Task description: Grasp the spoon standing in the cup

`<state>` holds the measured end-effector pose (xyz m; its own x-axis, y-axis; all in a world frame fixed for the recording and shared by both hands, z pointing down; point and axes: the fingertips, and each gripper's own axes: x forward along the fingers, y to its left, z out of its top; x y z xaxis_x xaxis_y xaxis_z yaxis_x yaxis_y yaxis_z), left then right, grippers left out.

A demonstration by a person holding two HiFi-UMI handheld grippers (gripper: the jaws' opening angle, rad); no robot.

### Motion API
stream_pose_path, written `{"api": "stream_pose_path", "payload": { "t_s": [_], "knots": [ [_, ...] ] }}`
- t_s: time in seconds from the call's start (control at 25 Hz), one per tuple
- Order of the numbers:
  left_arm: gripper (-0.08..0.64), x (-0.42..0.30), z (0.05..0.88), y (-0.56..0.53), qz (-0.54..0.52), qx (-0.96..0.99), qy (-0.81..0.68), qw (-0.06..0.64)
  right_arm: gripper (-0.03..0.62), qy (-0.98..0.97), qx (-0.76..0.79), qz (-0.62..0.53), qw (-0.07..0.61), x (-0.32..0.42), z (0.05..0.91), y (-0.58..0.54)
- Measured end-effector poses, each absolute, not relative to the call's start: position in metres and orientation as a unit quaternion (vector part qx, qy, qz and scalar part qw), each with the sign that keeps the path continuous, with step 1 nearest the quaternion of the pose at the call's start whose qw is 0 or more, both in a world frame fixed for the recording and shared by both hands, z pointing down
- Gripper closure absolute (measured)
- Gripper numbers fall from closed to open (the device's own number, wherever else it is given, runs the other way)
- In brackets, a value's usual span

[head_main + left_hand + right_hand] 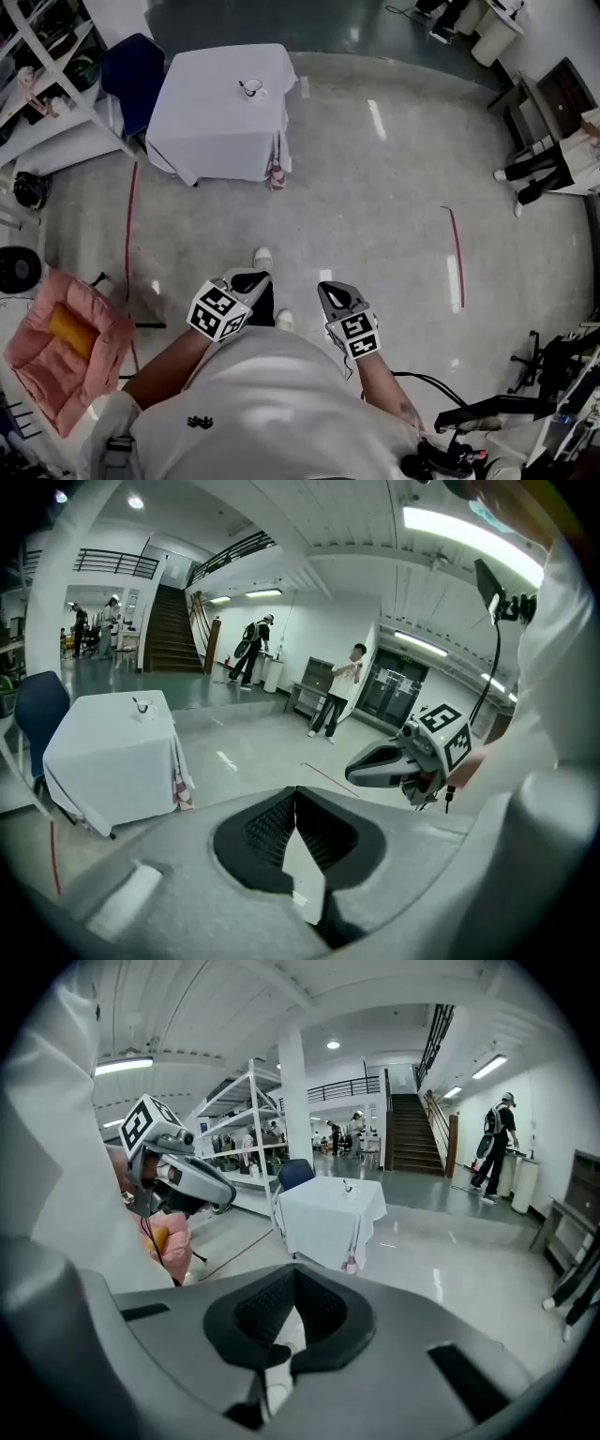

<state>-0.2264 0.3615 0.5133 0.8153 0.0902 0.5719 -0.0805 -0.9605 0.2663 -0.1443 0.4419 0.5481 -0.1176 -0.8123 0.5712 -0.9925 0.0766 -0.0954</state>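
A small cup [253,90] with a spoon standing in it sits on a table under a white cloth [211,131], far ahead across the floor. It also shows small and distant in the left gripper view, cup [142,708], and in the right gripper view, cup [350,1188]. Both grippers are held close to the person's waist, well short of the table. My left gripper [247,278] has its jaws together with nothing between them, left gripper [296,794]. My right gripper [332,290] is likewise shut and empty, right gripper [295,1274].
A blue chair [136,70] stands beside the table's left side, with white shelving [47,56] beyond. A pink cushion [61,347] lies on the floor at the left. Red tape lines [457,253] mark the floor. A seated person [553,169] is at the right, and equipment [525,412] at the lower right.
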Motion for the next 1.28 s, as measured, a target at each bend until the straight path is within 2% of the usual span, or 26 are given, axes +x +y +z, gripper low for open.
{"api": "stream_pose_path", "payload": {
  "t_s": [0.32, 0.4, 0.48, 0.72, 1.04, 1.16, 1.28],
  "knots": [
    [0.548, -0.144, 0.511, 0.274, 0.283, 0.947, 0.032, 0.146, 0.583, -0.673, 0.672, 0.238, 0.195, -0.073, 0.528, 0.371],
    [0.548, -0.123, 0.499, 0.249, 0.266, 0.952, 0.042, 0.145, 0.543, -0.674, 0.67, 0.233, 0.205, -0.058, 0.524, 0.343],
    [0.548, -0.105, 0.492, 0.223, 0.248, 0.956, 0.053, 0.144, 0.531, -0.672, 0.673, 0.222, 0.213, -0.039, 0.518, 0.312],
    [0.546, -0.097, 0.501, 0.122, 0.246, 0.955, 0.03, 0.161, 0.509, -0.679, 0.669, 0.213, 0.215, -0.015, 0.515, 0.205],
    [0.546, -0.083, 0.513, 0.02, 0.223, 0.953, -0.065, 0.193, 0.509, -0.719, 0.622, 0.209, 0.228, 0.012, 0.518, 0.116],
    [0.546, -0.066, 0.52, -0.009, 0.222, 0.949, -0.098, 0.202, 0.54, -0.741, 0.597, 0.212, 0.22, 0.031, 0.525, 0.086],
    [0.541, -0.039, 0.528, -0.048, 0.217, 0.941, -0.14, 0.217, 0.545, -0.762, 0.576, 0.205, 0.212, 0.062, 0.529, 0.051]
  ]
}}
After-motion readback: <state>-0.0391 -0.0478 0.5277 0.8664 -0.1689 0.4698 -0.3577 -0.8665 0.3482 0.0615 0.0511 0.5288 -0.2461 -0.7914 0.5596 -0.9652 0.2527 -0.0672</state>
